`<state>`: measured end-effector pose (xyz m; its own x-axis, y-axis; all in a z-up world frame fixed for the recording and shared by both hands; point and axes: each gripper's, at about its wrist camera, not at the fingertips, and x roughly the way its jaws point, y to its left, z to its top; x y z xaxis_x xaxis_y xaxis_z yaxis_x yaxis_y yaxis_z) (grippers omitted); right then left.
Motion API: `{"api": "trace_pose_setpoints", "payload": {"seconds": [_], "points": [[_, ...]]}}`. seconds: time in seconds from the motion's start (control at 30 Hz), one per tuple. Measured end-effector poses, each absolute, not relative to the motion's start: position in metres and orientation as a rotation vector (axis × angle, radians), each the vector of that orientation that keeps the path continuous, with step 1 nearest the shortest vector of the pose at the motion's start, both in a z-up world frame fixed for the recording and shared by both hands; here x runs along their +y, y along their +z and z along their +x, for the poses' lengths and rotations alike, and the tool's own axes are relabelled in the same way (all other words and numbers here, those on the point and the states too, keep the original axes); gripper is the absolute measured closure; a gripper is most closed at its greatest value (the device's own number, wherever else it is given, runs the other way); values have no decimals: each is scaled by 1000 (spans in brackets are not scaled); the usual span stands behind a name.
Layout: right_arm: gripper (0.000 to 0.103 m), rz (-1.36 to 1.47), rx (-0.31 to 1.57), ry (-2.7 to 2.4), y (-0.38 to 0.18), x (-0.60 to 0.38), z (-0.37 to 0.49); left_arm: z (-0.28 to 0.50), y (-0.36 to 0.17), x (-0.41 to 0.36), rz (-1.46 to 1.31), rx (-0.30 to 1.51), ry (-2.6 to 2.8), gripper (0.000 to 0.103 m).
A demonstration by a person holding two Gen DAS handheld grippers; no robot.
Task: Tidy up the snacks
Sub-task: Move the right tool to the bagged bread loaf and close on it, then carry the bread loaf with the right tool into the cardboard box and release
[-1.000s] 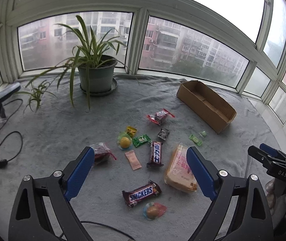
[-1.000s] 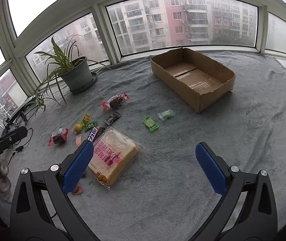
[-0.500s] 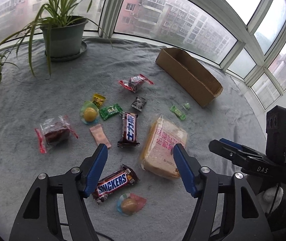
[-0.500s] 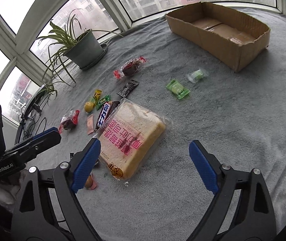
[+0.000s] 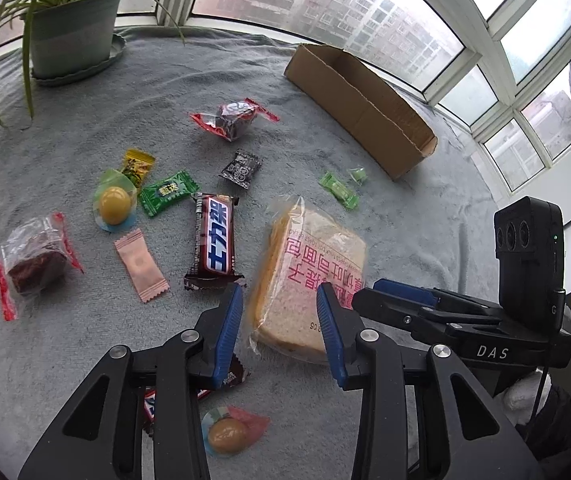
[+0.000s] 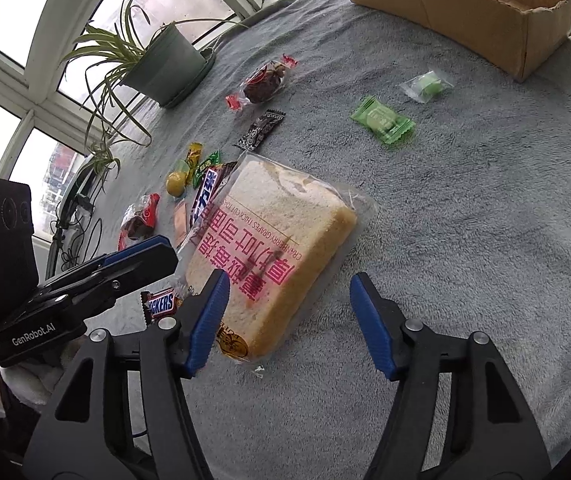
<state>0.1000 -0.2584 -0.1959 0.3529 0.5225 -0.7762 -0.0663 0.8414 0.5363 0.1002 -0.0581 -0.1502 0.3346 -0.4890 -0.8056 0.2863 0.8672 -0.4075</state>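
Note:
A bagged bread loaf (image 5: 309, 276) with pink print lies on the grey cloth; it also shows in the right wrist view (image 6: 273, 248). My left gripper (image 5: 279, 336) is open, low over the loaf's near left corner. My right gripper (image 6: 289, 320) is open around the loaf's near end, not touching it that I can see. Around lie a brown chocolate bar (image 5: 214, 240), a Snickers bar (image 6: 161, 304) partly under my left finger, wrapped candies (image 5: 113, 204) and green sweets (image 6: 383, 120). An open cardboard box (image 5: 361, 108) stands at the back right.
A potted spider plant (image 5: 67, 24) stands at the back left by the windows. Cables (image 6: 73, 232) lie at the cloth's left edge in the right wrist view. Two dark cakes in red-ended wrappers (image 5: 33, 260) (image 5: 233, 118) lie left and centre back.
Both grippers have moved down and forward toward the bread loaf. My left jaws have narrowed a good deal, my right jaws somewhat. The snacks have not moved.

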Motion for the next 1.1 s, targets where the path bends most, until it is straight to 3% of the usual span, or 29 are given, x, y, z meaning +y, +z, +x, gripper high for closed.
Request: {"api": "trace_pose_setpoints", "payload": {"seconds": [0.63, 1.1], "points": [[54, 411, 1154, 457, -196, -242, 113, 112, -170, -72, -175, 1188, -562, 70], [55, 350, 1038, 438, -150, -275, 126, 120, -137, -97, -146, 1109, -603, 71]]}}
